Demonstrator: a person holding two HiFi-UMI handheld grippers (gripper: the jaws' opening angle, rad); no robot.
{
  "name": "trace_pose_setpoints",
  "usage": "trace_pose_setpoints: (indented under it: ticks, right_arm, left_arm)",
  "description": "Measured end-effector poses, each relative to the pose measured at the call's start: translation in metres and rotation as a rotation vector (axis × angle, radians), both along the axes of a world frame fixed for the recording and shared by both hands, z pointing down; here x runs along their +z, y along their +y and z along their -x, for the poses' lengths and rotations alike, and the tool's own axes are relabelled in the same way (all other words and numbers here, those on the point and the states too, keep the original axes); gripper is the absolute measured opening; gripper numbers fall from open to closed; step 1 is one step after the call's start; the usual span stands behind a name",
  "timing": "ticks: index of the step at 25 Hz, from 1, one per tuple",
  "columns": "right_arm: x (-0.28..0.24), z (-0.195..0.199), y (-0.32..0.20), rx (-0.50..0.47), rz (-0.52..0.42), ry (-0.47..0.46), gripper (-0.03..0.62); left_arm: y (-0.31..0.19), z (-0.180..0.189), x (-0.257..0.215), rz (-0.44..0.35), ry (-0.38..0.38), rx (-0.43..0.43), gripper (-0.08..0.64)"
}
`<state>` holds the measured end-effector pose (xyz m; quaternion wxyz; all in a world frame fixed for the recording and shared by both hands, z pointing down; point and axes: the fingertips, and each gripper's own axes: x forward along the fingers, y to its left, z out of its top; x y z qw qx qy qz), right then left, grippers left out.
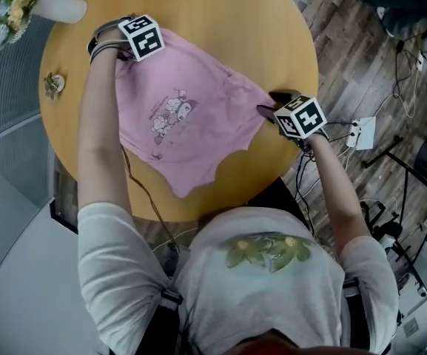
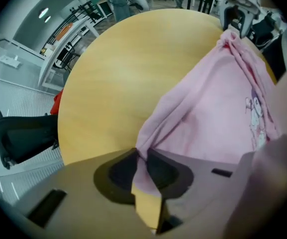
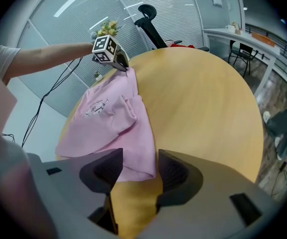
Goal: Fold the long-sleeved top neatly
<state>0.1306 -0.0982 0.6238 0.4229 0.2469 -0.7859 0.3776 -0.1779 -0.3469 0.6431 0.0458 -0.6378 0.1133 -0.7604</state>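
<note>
A pink long-sleeved top [image 1: 191,132] with a cartoon print lies spread on the round wooden table [image 1: 220,13]. My left gripper [image 1: 122,50] is at the top's far left corner. In the left gripper view it [image 2: 142,157] is shut on a fold of the pink fabric [image 2: 218,108]. My right gripper [image 1: 272,108] is at the top's right corner. In the right gripper view its jaws [image 3: 139,166] stand wide open, and the edge of the top [image 3: 113,113] lies between them without being pressed. The other gripper shows far across the cloth in each gripper view.
A white vase [image 1: 59,7] with flowers and a small ornament [image 1: 52,85] stand at the table's left rim. The top's near hem hangs close to the table's front edge. A power strip [image 1: 363,132] and cables lie on the floor at the right.
</note>
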Motion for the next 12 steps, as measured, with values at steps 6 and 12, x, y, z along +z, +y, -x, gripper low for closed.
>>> trace_pose_setpoints:
  ticks: [6, 12]
  right_arm:
    - [-0.004, -0.009, -0.007, 0.030, 0.010, -0.002, 0.038]
    - [-0.027, -0.074, -0.069, 0.146, -0.136, 0.084, 0.036]
  left_arm:
    - [-0.006, 0.005, -0.024, -0.132, 0.033, 0.001, 0.054]
    - [-0.032, -0.031, -0.064, -0.257, 0.145, 0.008, 0.054]
